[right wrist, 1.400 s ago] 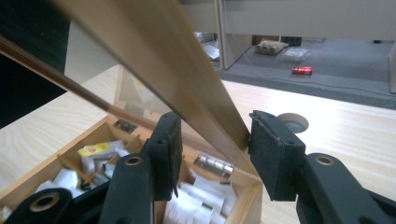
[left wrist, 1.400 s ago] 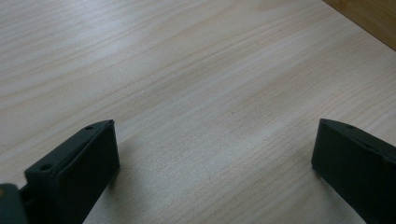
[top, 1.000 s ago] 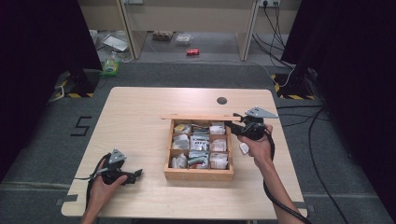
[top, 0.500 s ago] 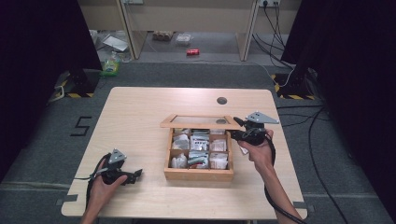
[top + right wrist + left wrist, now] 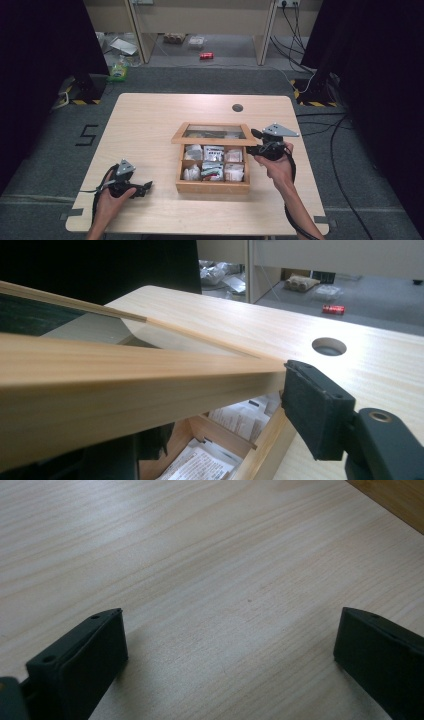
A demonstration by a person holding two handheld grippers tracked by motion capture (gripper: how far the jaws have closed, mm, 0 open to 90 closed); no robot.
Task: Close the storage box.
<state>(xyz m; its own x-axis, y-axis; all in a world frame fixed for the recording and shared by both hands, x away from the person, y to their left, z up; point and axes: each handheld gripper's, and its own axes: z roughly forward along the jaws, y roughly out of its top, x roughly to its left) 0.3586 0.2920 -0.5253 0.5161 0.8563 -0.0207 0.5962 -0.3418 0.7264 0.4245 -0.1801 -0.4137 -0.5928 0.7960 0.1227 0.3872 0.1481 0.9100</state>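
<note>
High view, one wooden box [image 5: 212,186], one lid [image 5: 214,134], two tools.

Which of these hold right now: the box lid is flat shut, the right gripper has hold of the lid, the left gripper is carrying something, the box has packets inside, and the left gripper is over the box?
1. The lid lies flat shut on the box. False: it is raised at an angle, with the compartments showing below it.
2. The right gripper grips the lid's front corner. True.
3. The left gripper carries something. False: its jaws stand open over bare table.
4. The box holds small packets. True.
5. The left gripper is over the box. False: it sits apart, near the table's front left.
</note>
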